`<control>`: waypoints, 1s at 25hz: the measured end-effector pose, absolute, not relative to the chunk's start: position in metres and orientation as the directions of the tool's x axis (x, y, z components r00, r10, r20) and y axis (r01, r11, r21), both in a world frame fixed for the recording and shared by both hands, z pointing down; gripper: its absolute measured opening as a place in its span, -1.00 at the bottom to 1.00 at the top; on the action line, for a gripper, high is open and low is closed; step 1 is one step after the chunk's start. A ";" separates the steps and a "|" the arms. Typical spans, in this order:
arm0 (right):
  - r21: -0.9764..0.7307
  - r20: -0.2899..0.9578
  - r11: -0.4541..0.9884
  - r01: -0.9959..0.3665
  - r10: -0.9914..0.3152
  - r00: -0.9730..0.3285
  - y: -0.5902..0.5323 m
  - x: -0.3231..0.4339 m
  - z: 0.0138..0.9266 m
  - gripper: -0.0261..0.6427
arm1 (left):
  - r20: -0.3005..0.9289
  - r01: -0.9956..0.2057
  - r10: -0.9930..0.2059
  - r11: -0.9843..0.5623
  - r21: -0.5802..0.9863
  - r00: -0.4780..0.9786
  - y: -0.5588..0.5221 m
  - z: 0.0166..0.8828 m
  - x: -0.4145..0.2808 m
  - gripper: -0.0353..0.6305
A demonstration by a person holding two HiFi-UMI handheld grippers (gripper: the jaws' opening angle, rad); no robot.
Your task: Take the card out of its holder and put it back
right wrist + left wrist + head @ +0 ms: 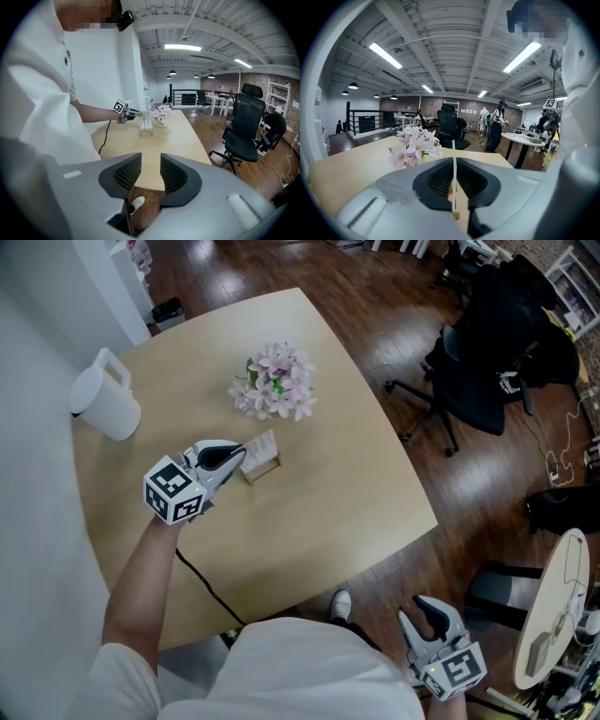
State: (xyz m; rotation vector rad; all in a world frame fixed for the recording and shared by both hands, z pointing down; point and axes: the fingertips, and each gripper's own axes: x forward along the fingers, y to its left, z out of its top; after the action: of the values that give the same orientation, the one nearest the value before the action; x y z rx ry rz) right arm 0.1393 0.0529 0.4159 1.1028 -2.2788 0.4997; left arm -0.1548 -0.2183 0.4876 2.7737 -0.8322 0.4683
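While the card (453, 168) stands edge-on between them, left gripper (236, 457) jaws: pinched shut on it.
Holder (263, 469): on the counter (328, 512), just under those jaws, at the card's foot.
Right gripper (151, 165) jaws: apart, empty, off the counter edge.

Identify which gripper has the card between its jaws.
The left gripper, shut on the thin white card; the right gripper is open and empty.

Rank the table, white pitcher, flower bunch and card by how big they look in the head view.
1. table, by far the largest.
2. white pitcher and flower bunch: these look about alike, so I won't rank one over the other.
3. card, the smallest.
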 end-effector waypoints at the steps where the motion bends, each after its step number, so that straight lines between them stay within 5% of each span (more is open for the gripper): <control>1: -0.088 0.622 0.594 -0.800 -0.594 -0.510 0.053 0.139 0.416 -0.53 | 0.358 -0.564 -0.498 -0.819 0.106 0.790 -0.218 0.488 -0.155 -0.84; 25: -0.082 0.615 0.582 -0.809 -0.609 -0.501 0.055 0.147 0.415 -0.53 | 0.380 -0.565 -0.495 -0.820 0.093 0.781 -0.215 0.489 -0.156 -0.84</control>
State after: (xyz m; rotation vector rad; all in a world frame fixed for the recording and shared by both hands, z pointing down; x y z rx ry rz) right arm 0.1468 0.0547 0.4151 1.1277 -2.2785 0.4936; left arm -0.1555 -0.2150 0.4892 2.7716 -0.8339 0.5083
